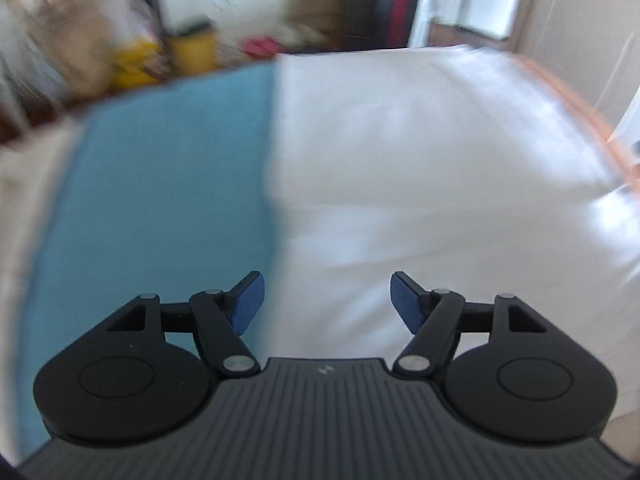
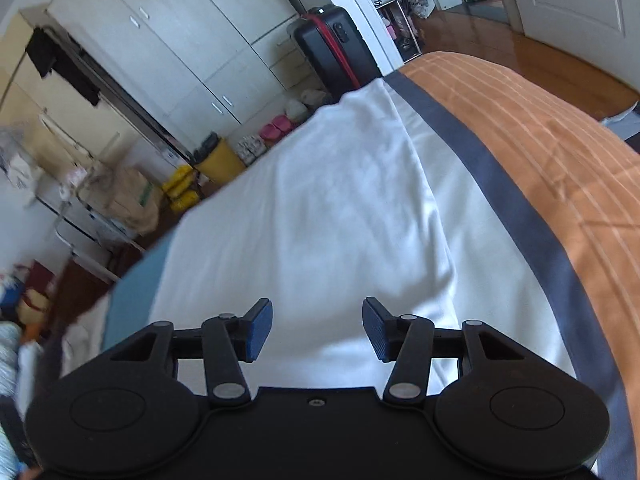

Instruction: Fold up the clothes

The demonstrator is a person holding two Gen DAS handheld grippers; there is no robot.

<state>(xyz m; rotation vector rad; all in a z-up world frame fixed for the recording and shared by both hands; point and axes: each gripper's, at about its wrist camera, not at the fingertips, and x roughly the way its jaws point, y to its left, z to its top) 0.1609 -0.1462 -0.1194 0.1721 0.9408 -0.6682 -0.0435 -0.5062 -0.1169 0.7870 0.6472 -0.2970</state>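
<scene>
The white garment [image 2: 320,216] is spread flat across the bed, one side lying along the dark grey band [image 2: 512,200] of the orange striped bedspread [image 2: 560,152], the other meeting a blue cloth [image 1: 160,184] toward the bed's far edge. Both the left gripper [image 1: 327,300] and the right gripper [image 2: 317,328] are held above it with jaws parted and nothing between the pads. For a clean fold, matching corners are probably best pinched together, lifted evenly and laid edge to edge. The left view is smeared by blur; sleeves, collar and the near hem cannot be made out, being cut off behind the gripper bodies.
</scene>
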